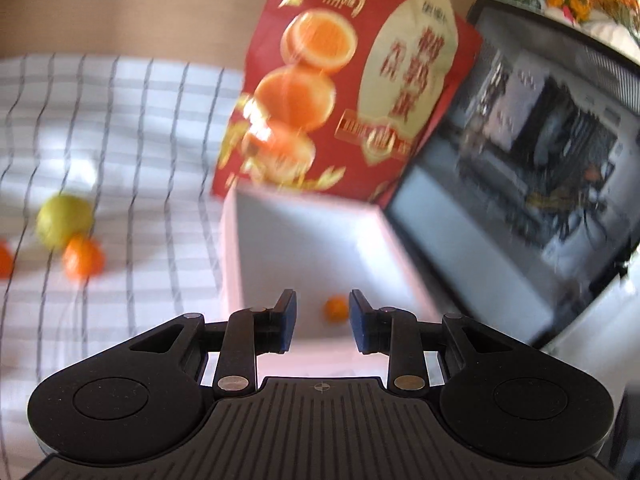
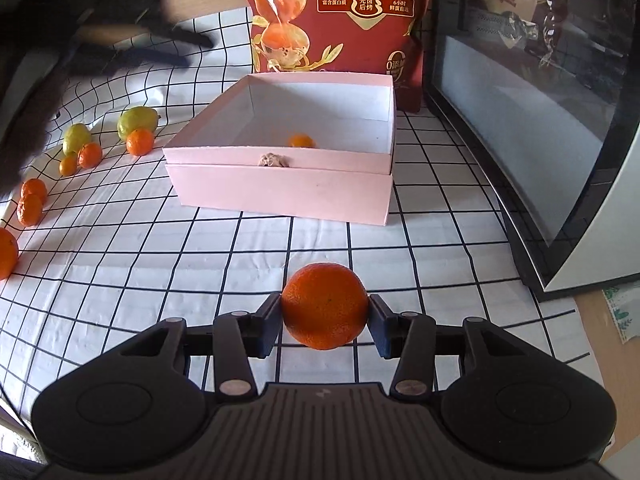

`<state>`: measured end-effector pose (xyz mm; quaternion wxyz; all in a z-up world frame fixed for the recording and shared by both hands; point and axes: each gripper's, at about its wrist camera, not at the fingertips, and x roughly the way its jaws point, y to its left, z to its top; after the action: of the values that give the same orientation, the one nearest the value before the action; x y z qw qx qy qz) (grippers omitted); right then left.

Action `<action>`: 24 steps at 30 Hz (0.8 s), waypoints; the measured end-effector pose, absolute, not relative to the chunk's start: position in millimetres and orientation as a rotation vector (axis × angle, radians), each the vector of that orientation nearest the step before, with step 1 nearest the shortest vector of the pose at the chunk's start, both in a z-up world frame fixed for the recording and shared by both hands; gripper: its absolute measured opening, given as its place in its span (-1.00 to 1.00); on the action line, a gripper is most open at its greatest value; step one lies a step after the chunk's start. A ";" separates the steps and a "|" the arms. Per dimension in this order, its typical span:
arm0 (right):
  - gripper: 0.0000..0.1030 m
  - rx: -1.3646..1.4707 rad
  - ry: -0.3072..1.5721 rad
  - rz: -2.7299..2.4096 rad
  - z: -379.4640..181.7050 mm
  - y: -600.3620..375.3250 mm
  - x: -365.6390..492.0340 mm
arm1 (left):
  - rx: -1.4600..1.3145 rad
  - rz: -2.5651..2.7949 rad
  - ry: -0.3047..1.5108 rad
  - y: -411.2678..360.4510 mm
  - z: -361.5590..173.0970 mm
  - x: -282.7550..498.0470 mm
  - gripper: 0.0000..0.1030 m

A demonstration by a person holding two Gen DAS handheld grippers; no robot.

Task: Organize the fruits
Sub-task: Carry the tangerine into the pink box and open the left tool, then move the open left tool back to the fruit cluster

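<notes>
Grid-checked tablecloth [image 2: 120, 280] (window-lit, creased)

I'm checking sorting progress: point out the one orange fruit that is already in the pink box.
The small orange lying alone inside the pink box; the rest sit on the checked cloth or in the right claw.

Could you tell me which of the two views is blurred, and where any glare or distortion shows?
Left wrist view: motion-blurred throughout, the red bag and pink box smeared. Right wrist view: sharp, with the orange crisp, though the left gripper at top left is smeared; the dark glass panel carries reflections; fisheye bends the grid cloth.
</notes>
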<state>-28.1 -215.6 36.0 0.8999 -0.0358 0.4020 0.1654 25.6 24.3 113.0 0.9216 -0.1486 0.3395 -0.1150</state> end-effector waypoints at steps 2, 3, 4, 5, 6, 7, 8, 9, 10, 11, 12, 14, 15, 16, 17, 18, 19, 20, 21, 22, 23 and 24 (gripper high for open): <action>-0.12 -0.073 0.827 0.350 40.5 -212.4 -23.2 | -0.292 -0.232 0.737 31.6 102.6 5.8 -0.37; -0.12 -0.073 0.821 0.360 44.1 -210.4 -20.2 | -0.292 -0.214 0.755 36.7 98.3 -4.0 -0.37; -0.12 -0.073 0.812 0.371 48.9 -207.9 -16.7 | -0.302 -0.190 0.769 42.9 94.1 -14.1 -0.37; -0.12 -0.076 0.803 0.381 53.7 -205.2 -12.8 | -0.319 -0.167 0.785 49.4 89.9 -23.3 -0.37; -0.12 -0.080 0.790 0.391 60.1 -202.1 -6.7 | -0.332 -0.149 0.799 55.5 86.2 -31.7 -0.37; -0.12 -0.082 0.778 0.397 66.5 -198.8 0.1 | -0.338 -0.129 0.809 63.4 82.3 -39.8 -0.37; -0.12 -0.084 0.768 0.400 72.7 -195.8 8.1 | -0.337 -0.110 0.816 70.9 79.1 -47.4 -0.37; -0.12 -0.084 0.759 0.395 80.4 -192.0 18.0 | -0.335 -0.092 0.820 77.4 76.9 -53.6 -0.37; -0.12 -0.086 0.744 0.391 89.1 -187.8 29.6 | -0.337 -0.076 0.820 83.8 74.6 -59.2 -0.37; -0.12 -0.089 0.728 0.388 96.5 -183.5 40.4 | -0.347 -0.058 0.818 90.9 73.2 -64.5 -0.37; -0.12 -0.092 0.709 0.383 104.6 -179.2 52.5 | -0.364 -0.043 0.816 97.6 71.9 -68.4 -0.37; -0.12 -0.105 0.673 0.367 118.7 -168.3 78.4 | -0.400 -0.012 0.813 109.9 70.6 -74.5 -0.37; -0.12 -0.106 0.658 0.359 124.5 -163.6 91.4 | -0.410 0.002 0.810 115.3 70.9 -77.2 -0.37; -0.10 -0.105 0.649 0.353 128.8 -159.3 103.9 | -0.413 0.011 0.803 119.1 71.5 -79.6 -0.37; 0.03 -0.112 0.645 0.331 131.6 -154.2 113.4 | -0.412 0.017 0.794 122.6 73.1 -82.8 -0.37; 0.13 -0.122 0.637 0.297 133.5 -150.0 120.2 | -0.411 0.020 0.784 126.4 75.6 -86.1 -0.37; 0.30 -0.129 0.625 0.273 134.1 -146.3 122.8 | -0.411 0.023 0.773 129.9 78.4 -88.3 -0.37; 0.34 -0.129 0.619 0.266 133.4 -142.8 122.3 | -0.412 0.031 0.762 134.4 81.5 -91.6 -0.37; 0.35 -0.124 0.624 0.275 131.4 -139.3 119.3 | -0.414 0.043 0.750 139.6 84.2 -94.3 -0.37; 0.35 -0.119 0.639 0.300 127.5 -134.3 114.9 | -0.415 0.059 0.738 144.3 87.0 -96.5 -0.37; 0.35 -0.122 0.652 0.327 123.1 -128.8 109.4 | -0.418 0.079 0.722 150.7 90.3 -99.2 -0.37; 0.35 -0.138 0.660 0.349 117.6 -120.8 101.6 | -0.423 0.099 0.705 157.5 93.8 -102.8 -0.37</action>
<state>101.6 -120.8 117.6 0.9288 -0.0672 0.3221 0.1705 -102.8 157.5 93.8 0.9155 -0.2057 0.3424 0.0482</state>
